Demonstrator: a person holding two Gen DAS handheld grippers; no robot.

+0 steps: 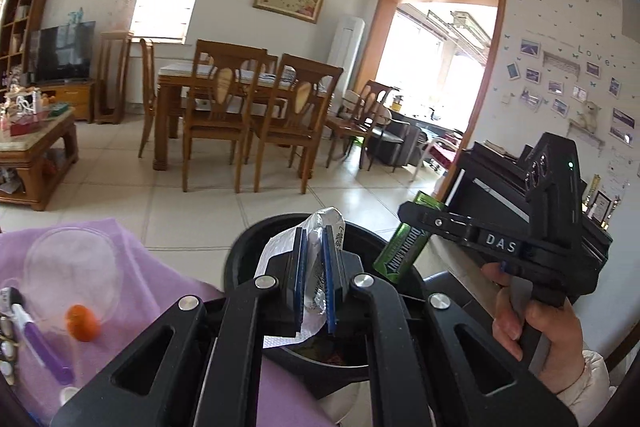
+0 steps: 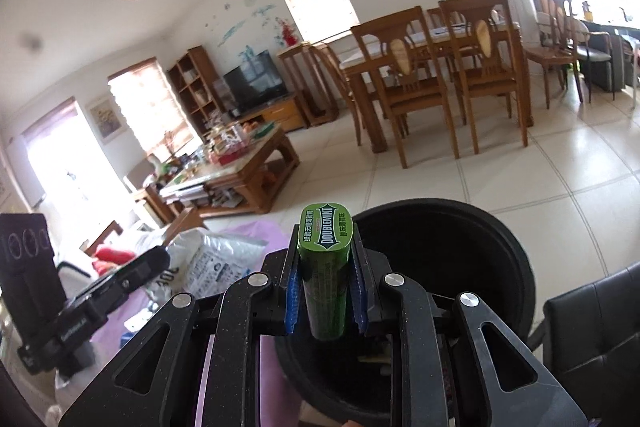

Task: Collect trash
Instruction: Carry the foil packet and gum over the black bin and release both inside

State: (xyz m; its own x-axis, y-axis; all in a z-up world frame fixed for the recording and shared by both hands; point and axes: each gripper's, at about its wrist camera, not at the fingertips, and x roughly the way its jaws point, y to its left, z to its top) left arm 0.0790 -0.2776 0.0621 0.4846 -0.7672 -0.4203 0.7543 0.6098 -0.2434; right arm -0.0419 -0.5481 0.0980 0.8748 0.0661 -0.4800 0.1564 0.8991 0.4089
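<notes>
At the bottom centre of the left wrist view, the left gripper [image 1: 316, 279] is clamped on a crumpled white and silver plastic wrapper [image 1: 310, 247], held above the round black plastic trash bin [image 1: 240, 259]. Being light and creased, it could cling to a blue pad on release or drift onto the purple cloth [image 1: 132, 267] at lower left. In the right wrist view the right gripper [image 2: 326, 291] is closed on a green oval Doublemint gum container [image 2: 325, 267], upright near the bin's left edge (not clearly over the opening); let go there, it might strike the rim and bounce out. Further back, the small orange fruit [image 1: 82, 323] and clear plastic lid [image 1: 72, 263] lie apart from the bin, so a hurried sweep might disturb them.
</notes>
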